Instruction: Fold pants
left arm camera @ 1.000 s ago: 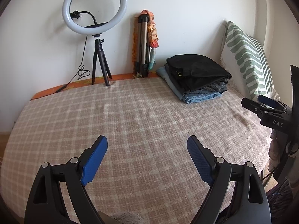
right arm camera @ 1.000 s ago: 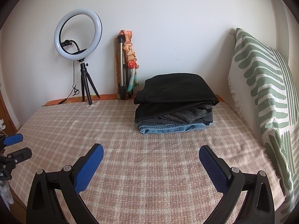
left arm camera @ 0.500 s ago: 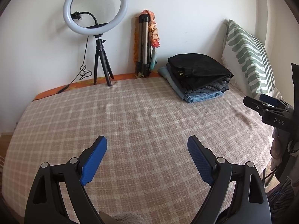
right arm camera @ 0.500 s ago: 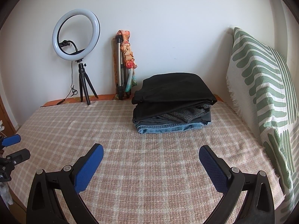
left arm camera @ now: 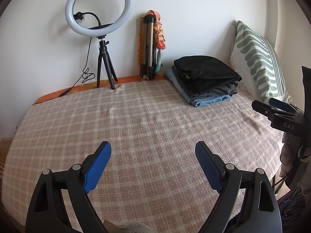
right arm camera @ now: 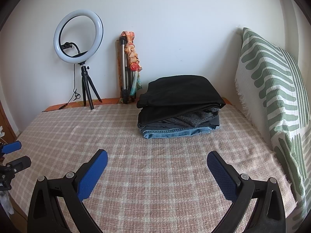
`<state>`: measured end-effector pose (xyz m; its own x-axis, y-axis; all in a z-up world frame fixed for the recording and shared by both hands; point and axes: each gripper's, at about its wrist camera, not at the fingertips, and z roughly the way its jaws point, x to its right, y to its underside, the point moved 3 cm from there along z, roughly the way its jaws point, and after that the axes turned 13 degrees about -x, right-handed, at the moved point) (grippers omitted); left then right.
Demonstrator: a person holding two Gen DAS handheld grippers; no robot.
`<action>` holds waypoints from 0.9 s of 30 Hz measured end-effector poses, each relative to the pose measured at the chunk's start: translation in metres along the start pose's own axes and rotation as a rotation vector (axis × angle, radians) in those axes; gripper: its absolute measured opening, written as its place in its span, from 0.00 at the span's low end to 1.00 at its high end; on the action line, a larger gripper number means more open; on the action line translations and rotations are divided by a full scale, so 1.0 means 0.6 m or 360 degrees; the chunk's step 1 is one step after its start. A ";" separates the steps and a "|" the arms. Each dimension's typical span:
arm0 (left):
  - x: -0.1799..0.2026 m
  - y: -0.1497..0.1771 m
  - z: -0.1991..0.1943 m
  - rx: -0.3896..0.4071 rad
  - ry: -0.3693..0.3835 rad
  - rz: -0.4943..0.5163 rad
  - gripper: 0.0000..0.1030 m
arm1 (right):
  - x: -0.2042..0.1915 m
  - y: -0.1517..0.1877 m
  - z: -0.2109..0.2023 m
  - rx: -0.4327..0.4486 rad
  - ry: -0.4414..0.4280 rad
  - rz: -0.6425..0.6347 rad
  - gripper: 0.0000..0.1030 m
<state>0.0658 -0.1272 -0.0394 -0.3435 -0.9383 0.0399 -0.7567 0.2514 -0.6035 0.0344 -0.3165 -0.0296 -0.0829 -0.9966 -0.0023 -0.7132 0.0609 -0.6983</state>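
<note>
A stack of folded pants [left arm camera: 206,79] [right arm camera: 180,104], black on top and blue jeans at the bottom, sits at the far right of a bed with a pink checked cover [left arm camera: 147,124] [right arm camera: 155,167]. My left gripper [left arm camera: 153,153] hovers open over the near part of the cover, nothing between its blue pads. My right gripper [right arm camera: 157,159] is also open and empty, facing the stack from a distance. The tips of the right gripper [left arm camera: 272,106] show at the right edge of the left wrist view, and the left gripper [right arm camera: 11,155] appears at the left edge of the right wrist view.
A ring light on a small black tripod [left arm camera: 101,38] [right arm camera: 79,58] stands at the back against the white wall. A folded tripod with an orange scarf [left arm camera: 151,46] [right arm camera: 128,66] leans beside it. A green-striped pillow [left arm camera: 258,62] [right arm camera: 276,97] stands upright along the right side.
Both views shift only slightly; the grippers stay open and in place, and the stack has not moved.
</note>
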 end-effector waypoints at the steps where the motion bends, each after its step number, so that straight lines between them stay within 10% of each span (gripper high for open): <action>1: 0.001 0.000 -0.001 -0.0001 0.0001 0.0003 0.86 | 0.000 0.000 0.000 -0.0002 -0.0002 0.0000 1.00; 27: 0.002 -0.002 -0.004 0.0005 0.0011 0.0018 0.86 | -0.002 0.001 0.000 -0.0009 -0.0011 0.0000 1.00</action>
<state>0.0648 -0.1278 -0.0367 -0.3557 -0.9338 0.0389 -0.7510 0.2608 -0.6066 0.0342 -0.3155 -0.0300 -0.0780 -0.9969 -0.0072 -0.7173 0.0612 -0.6941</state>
